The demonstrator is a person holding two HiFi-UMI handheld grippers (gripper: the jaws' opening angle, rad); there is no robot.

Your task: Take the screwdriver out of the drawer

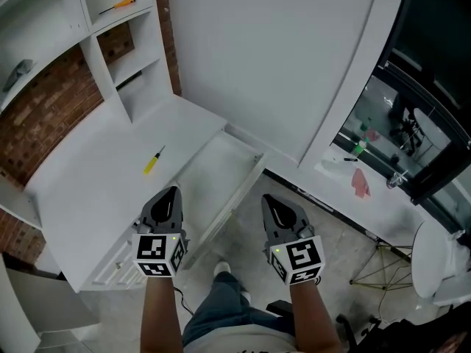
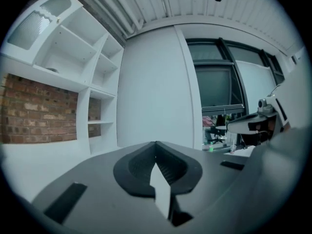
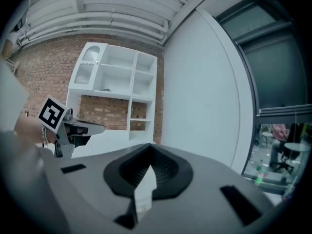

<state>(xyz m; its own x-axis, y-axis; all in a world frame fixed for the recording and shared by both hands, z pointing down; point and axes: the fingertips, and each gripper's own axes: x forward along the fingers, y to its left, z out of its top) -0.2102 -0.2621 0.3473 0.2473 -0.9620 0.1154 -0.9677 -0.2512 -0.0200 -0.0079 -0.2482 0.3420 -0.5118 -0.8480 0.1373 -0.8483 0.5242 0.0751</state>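
Note:
A yellow-handled screwdriver (image 1: 153, 160) lies on the white desk top (image 1: 96, 190), left of the open white drawer (image 1: 221, 171). What shows of the drawer's inside holds nothing. My left gripper (image 1: 174, 191) hovers over the desk's near edge, just this side of the screwdriver, shut with nothing in it. In the left gripper view its jaws (image 2: 156, 145) meet and point level at the white wall. My right gripper (image 1: 271, 199) hangs over the floor to the right of the drawer front, also shut and empty (image 3: 150, 146). The left gripper (image 3: 63, 126) shows in the right gripper view.
A second, orange-handled screwdriver (image 1: 118, 6) lies on an upper shelf of the white shelving (image 1: 110, 57) against the brick wall. A curved white wall (image 1: 294, 65) stands behind the drawer. A glass partition and a white ledge (image 1: 368, 190) run at the right. My legs (image 1: 221, 300) are below.

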